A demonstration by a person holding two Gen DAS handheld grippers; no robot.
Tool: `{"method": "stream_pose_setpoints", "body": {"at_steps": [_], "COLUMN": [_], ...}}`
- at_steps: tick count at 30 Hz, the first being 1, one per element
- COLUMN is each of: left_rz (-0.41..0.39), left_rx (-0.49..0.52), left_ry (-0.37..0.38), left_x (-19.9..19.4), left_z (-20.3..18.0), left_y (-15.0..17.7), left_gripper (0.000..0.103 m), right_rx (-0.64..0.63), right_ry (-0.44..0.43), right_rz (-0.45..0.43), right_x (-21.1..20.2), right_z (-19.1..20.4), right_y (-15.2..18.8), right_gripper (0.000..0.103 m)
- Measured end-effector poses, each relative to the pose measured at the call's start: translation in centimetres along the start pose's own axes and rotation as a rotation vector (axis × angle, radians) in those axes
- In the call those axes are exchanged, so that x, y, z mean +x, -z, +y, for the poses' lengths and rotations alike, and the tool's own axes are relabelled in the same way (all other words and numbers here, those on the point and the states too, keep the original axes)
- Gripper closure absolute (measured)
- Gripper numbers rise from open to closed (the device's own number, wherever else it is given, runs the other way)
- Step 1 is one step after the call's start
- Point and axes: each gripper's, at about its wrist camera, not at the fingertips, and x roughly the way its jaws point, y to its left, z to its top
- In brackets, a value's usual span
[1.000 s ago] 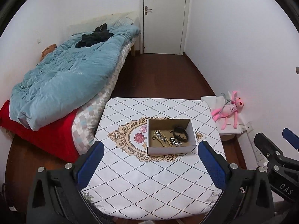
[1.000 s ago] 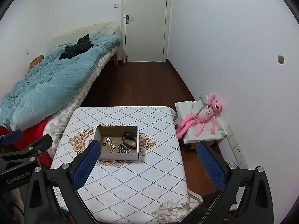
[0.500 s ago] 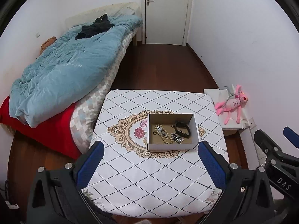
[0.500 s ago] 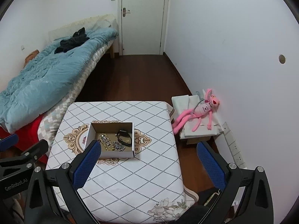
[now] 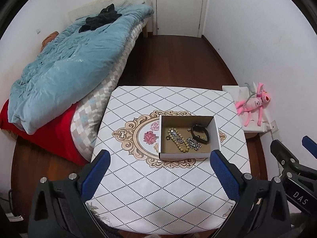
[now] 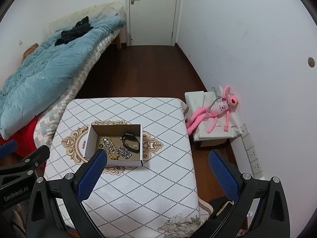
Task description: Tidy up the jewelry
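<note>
Your room: white walls (image 5: 247, 39), a closed white door (image 5: 179, 8), dark wood floor (image 5: 174, 59). A bed (image 5: 111, 75) with a blue duvet (image 5: 65, 67) stands along your left; a pink plush toy (image 6: 216, 109) lies by the right wall.

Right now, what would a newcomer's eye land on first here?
The open cardboard box of jewelry at the middle of the patterned table, with both open grippers, left and right, above it. Then the blue duvet left, and the pink plush toy by the right wall.
</note>
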Motion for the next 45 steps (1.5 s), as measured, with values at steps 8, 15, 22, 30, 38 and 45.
{"method": "stream_pose_setpoints", "body": {"at_steps": [8, 15, 22, 30, 38, 45], "left_rz": [0.025, 0.031, 0.033, 0.038, 0.040, 0.041], "left_rx": [0.013, 0.015, 0.013, 0.014, 0.016, 0.015], "left_ry": [0.006, 0.002, -0.005, -0.005, 0.005, 0.006], "left_x": [0.7, 1.0, 1.2, 1.6, 1.7, 1.6], "left_z": [-0.3, -0.2, 0.0, 0.5, 0.6, 0.7], "left_y": [0.3, 0.4, 0.7, 0.8, 0.9, 0.8], "left_gripper": [0.001, 0.000, 0.000, 0.000, 0.000, 0.000], "right_rx": [-0.003, -0.010, -0.015, -0.023, -0.031, -0.037], "right_ry": [0.000, 0.001, -0.002, -0.008, -0.015, -0.019], "right_rz": [0.029, 0.043, 0.044, 0.052, 0.055, 0.058], "right_x": [1.0, 1.4, 1.4, 1.4, 1.4, 1.4], "right_z": [-0.2, -0.1, 0.0, 0.3, 0.6, 0.7], "right_y": [0.1, 0.3, 0.3, 0.3, 0.1, 0.3], "right_gripper": [0.000, 0.000, 0.000, 0.000, 0.000, 0.000]}}
